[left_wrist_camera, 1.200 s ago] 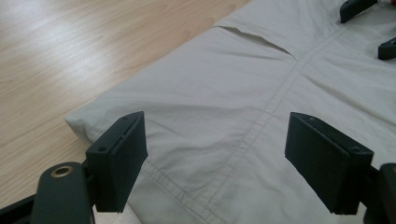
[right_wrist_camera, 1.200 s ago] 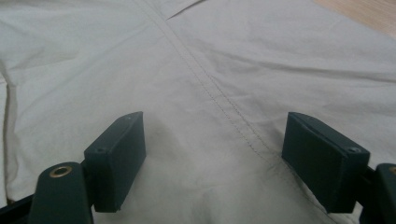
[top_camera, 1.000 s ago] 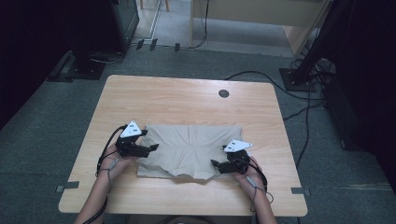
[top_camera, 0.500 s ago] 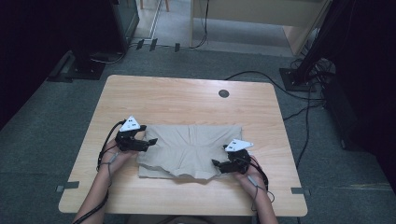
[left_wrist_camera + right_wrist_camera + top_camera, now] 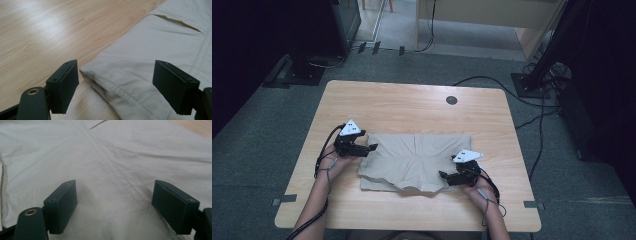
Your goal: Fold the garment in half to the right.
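Note:
A beige pair of shorts (image 5: 412, 160) lies flat on the wooden table (image 5: 412, 107), near the person's side. My left gripper (image 5: 371, 148) is open at the garment's left hem. In the left gripper view the hemmed corner of the shorts (image 5: 140, 75) lies between the two wide-apart jaws of the left gripper (image 5: 125, 87). My right gripper (image 5: 443, 175) is open over the garment's right front part. In the right gripper view a stitched seam of the shorts (image 5: 117, 172) runs between the spread jaws of the right gripper (image 5: 122, 207). Neither gripper holds anything.
A small dark round grommet (image 5: 451, 100) sits in the table near its far edge. Cables (image 5: 532, 120) trail over the grey floor to the right. A dark stand base (image 5: 302, 70) rests on the floor at the far left.
My left gripper has shifted a little away from the person along the shorts' left edge. The right gripper has stayed almost in place. The cloth lies as before.

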Demonstrator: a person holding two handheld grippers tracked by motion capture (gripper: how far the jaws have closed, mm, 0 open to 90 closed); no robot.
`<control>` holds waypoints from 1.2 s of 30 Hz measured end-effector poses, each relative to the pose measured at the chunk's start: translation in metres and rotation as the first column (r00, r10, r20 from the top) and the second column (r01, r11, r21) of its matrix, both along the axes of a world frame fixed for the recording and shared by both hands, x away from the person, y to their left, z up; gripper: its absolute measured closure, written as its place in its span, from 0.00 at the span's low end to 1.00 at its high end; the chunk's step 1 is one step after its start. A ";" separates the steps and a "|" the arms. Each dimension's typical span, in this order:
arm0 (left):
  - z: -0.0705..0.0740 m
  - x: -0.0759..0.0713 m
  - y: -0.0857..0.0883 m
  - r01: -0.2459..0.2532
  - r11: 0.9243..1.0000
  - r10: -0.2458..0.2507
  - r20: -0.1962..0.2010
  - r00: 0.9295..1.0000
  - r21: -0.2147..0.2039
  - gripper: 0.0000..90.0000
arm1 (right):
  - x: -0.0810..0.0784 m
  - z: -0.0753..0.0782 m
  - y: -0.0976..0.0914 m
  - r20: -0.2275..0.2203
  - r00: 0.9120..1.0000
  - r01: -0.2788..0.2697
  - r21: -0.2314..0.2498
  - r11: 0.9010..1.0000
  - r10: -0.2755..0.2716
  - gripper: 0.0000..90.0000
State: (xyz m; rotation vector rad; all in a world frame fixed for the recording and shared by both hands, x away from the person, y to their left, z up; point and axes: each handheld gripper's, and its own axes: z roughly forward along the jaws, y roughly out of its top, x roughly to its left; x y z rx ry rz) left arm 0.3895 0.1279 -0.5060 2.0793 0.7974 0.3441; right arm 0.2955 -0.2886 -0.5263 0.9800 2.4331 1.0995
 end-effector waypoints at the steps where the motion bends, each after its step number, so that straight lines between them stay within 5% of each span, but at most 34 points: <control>1: -0.001 0.001 0.000 -0.002 1.000 0.002 0.000 1.000 0.003 0.23 | 0.000 0.000 0.000 -0.001 1.000 0.001 0.000 1.000 -0.001 0.22; 24: -0.012 0.025 -0.002 -0.031 0.999 0.031 -0.025 0.999 0.016 0.24 | 0.000 0.000 0.000 -0.001 1.000 0.005 0.001 1.000 -0.005 0.22; 32: -0.014 0.028 -0.010 0.014 0.999 -0.014 -0.008 1.000 0.035 0.32 | -0.005 0.000 0.002 0.003 0.999 0.045 0.004 0.999 -0.045 0.25; 36: -0.017 0.031 -0.012 0.015 0.998 -0.013 -0.034 0.999 0.054 0.32 | -0.007 0.000 0.004 0.002 0.998 0.069 0.005 0.998 -0.069 0.25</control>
